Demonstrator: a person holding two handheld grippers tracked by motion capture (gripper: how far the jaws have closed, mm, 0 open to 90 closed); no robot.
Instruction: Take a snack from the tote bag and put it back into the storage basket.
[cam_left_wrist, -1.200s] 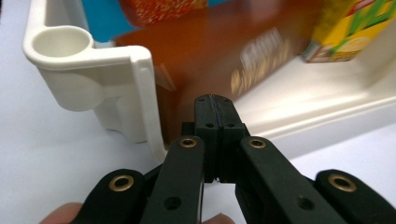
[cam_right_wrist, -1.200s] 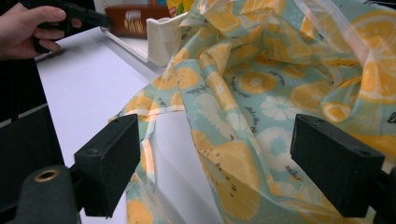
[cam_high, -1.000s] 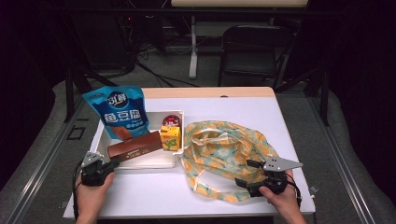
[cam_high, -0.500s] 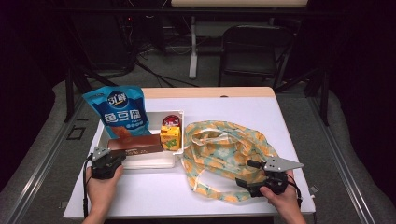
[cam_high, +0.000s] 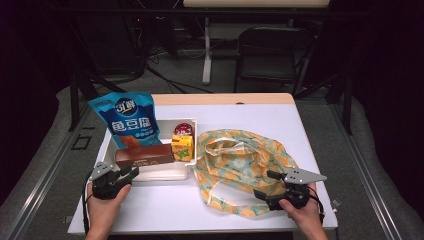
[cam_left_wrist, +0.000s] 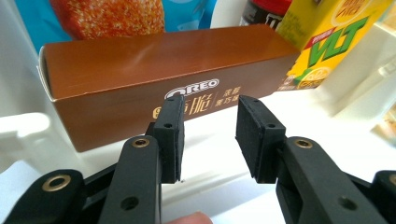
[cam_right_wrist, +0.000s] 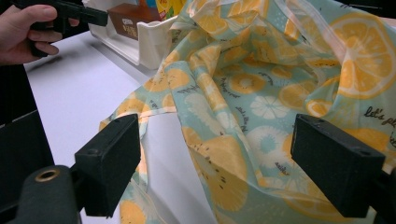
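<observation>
The left gripper (cam_left_wrist: 208, 135) is held at the near edge of the white tray (cam_high: 165, 172), its jaws having just been opened to a narrow gap with nothing between them. The brown Oreo box (cam_left_wrist: 154, 70) is seen lying just beyond the jaws, inside the tray. The right gripper (cam_right_wrist: 215, 163) is held wide open and empty over the lemon-print bag (cam_high: 240, 160)

Long brown cardboard Oreo biscuit box (cam_left_wrist: 154, 81): closed, white lettering on its side, lying lengthwise along the near wall of the white plastic tray (cam_high: 165, 172) at the table's left half.

Soft cloth bag, pale green with an orange-slice print (cam_high: 240, 160): crumpled, mouth and handles slack, lying flat towards the table's near right corner.
</observation>
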